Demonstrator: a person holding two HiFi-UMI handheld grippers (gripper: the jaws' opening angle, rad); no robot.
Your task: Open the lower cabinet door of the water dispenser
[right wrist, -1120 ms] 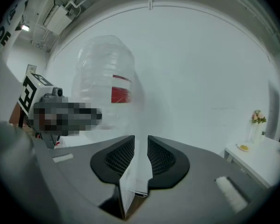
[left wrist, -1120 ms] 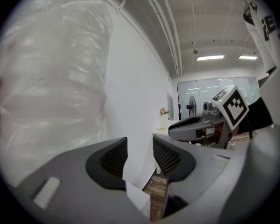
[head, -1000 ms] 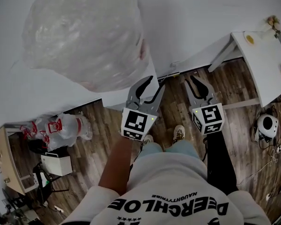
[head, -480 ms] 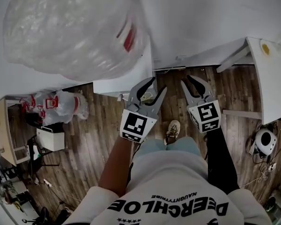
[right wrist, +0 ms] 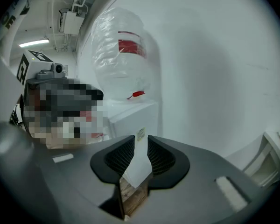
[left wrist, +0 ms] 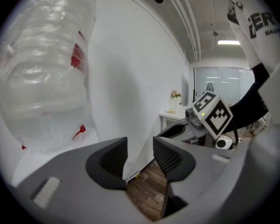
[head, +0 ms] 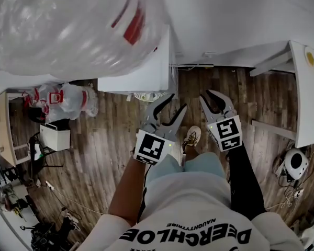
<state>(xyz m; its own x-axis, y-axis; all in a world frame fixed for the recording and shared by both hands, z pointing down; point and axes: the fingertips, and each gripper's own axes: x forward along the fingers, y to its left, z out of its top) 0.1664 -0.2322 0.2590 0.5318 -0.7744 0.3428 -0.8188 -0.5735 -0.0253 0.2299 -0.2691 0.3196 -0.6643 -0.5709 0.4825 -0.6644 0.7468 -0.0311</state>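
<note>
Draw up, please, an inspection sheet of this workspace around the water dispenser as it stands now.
Surface: wooden floor.
Job's things: white water dispenser against the wall, with a plastic-wrapped bottle on top; whether its lower door is open cannot be told.
Clutter: wrapped bottles and a small white box at left; a round white device at right.
Grippers: left gripper and right gripper are both open, with nothing between the jaws, apart from the dispenser.
Cables: loose cords on the floor at right.
Surroundings: white wall; white table at right.
</note>
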